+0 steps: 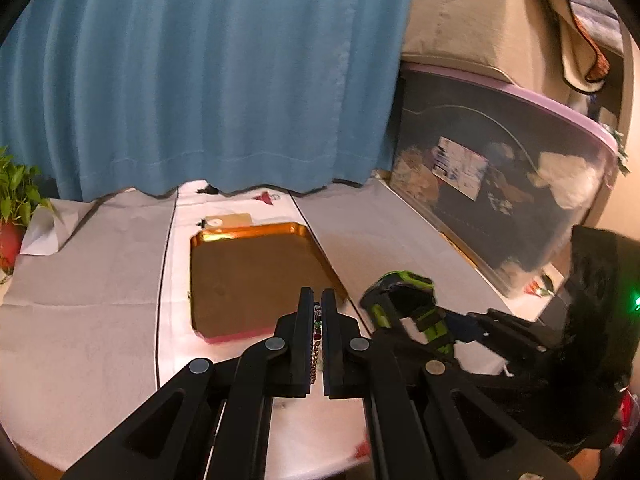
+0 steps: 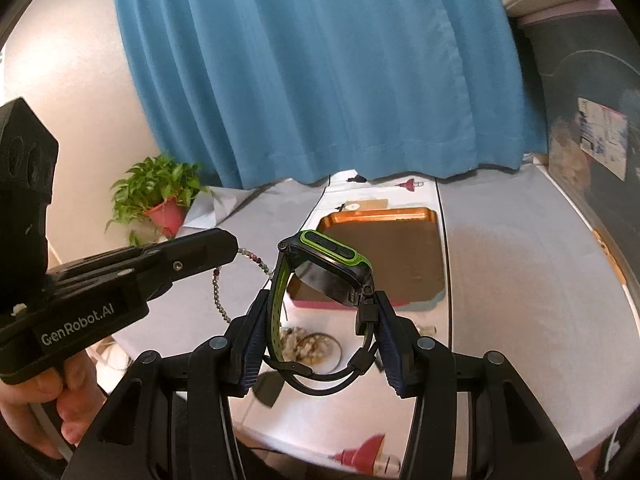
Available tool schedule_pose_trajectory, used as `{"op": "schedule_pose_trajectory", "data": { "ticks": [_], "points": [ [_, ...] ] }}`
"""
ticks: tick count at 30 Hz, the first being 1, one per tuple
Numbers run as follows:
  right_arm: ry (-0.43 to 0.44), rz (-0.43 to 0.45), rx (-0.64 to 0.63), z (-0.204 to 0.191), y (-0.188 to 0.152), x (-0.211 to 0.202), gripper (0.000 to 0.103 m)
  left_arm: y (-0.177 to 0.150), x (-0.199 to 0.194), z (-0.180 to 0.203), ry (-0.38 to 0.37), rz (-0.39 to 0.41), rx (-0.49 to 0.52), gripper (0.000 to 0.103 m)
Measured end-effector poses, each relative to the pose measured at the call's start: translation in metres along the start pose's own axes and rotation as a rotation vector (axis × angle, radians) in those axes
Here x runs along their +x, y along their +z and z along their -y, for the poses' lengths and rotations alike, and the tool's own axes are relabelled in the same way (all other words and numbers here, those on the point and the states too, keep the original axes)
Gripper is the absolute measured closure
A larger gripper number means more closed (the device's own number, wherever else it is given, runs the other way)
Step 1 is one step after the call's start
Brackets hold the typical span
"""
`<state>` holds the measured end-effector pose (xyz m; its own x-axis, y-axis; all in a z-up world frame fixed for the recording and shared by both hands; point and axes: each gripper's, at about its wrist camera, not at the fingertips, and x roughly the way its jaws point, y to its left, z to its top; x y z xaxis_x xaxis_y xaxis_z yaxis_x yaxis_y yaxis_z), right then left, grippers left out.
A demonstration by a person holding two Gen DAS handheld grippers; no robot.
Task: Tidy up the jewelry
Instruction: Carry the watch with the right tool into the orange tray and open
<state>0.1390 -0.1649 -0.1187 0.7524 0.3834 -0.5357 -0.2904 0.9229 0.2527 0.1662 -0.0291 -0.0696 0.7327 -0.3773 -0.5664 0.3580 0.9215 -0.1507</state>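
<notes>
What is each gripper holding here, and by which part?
Left gripper is shut on a beaded bracelet, pinching one stretch of its chain. Right gripper clamps a green-and-black watch across its strap, below the face.

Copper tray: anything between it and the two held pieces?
Nothing visible. The flat copper tray lies bare ahead on the white cloth. The right tongs hold the green-and-black sports watch, and the left tongs pinch the beaded bracelet, both in the air short of its near rim.
</notes>
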Motion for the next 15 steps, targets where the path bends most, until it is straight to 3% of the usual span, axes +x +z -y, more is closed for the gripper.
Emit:
{"op": "schedule_pose_trajectory", "data": {
  "ticks": [6,8,10,15],
  "points": [
    [-0.033,0.001,-0.028,0.005,0.025,0.033,0.053,0.011,0.026,-0.03,-0.036,0.075,-0.049,0.102],
    [-0.044,0.002,-0.046,0.005,0.032,0.041,0.053,0.015,0.032,-0.037,-0.08,0.114,-0.045,0.102],
    [-0.054,0.011,-0.059,0.008,0.042,0.049,0.053,0.02,0.04,-0.043,-0.059,0.15,-0.019,0.102],
    [-0.034,0.005,-0.052,0.015,0.062,0.077,0.053,0.023,0.075,-0.071,-0.079,0.153,-0.076,0.102]
  ]
}}
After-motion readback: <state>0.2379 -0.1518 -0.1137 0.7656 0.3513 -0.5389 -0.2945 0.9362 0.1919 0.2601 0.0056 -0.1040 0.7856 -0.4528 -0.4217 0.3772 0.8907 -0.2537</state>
